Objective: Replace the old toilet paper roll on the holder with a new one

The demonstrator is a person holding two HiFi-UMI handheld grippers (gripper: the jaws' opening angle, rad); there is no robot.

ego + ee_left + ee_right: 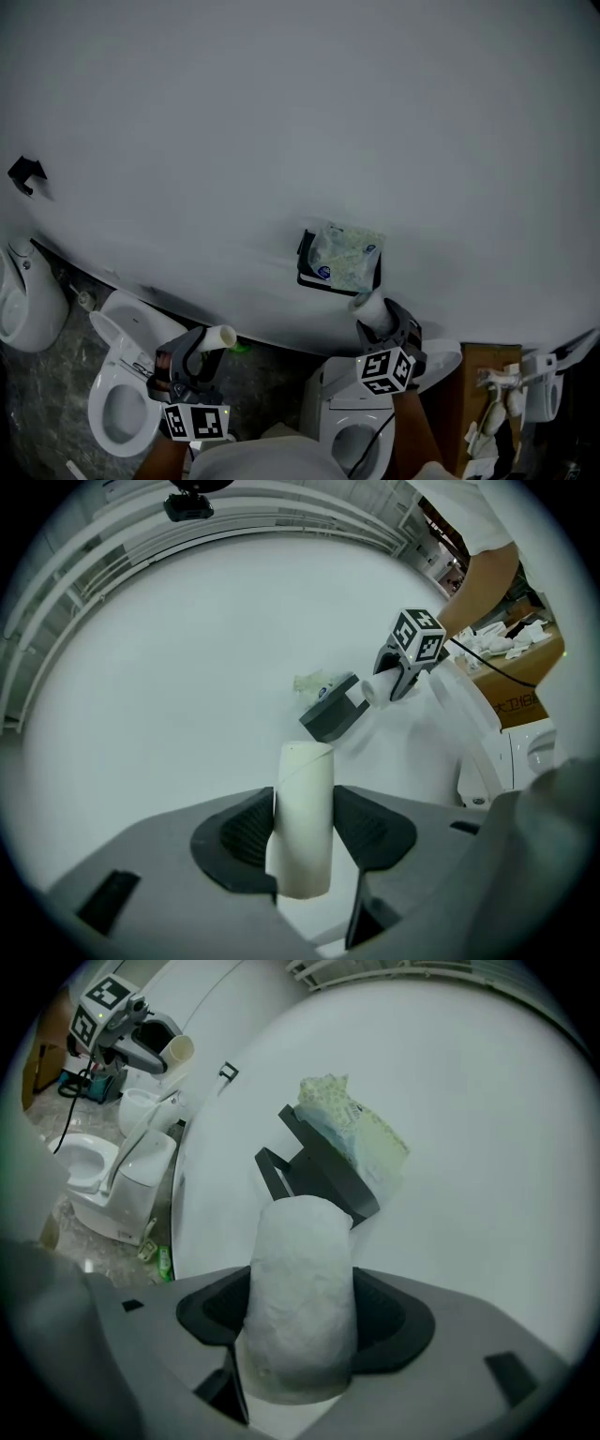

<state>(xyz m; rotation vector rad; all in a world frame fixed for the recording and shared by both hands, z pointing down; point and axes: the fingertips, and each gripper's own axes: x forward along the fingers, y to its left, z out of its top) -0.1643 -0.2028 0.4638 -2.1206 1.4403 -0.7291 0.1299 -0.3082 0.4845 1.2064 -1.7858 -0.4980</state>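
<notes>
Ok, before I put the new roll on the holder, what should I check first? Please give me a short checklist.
1. Old roll is off the holder: ok. The bare cardboard tube is clamped in the left gripper, well away from the holder.
2. New roll is held firmly: ok. The right gripper is shut on the new roll, with a jaw on each side.
3. Holder is free: ok. No roll shows on it.
4. Packet on top of the holder sits securely: cannot tell.
5. Roll's hole is lined up with the holder's arm: cannot tell. The hole is hidden.
</notes>
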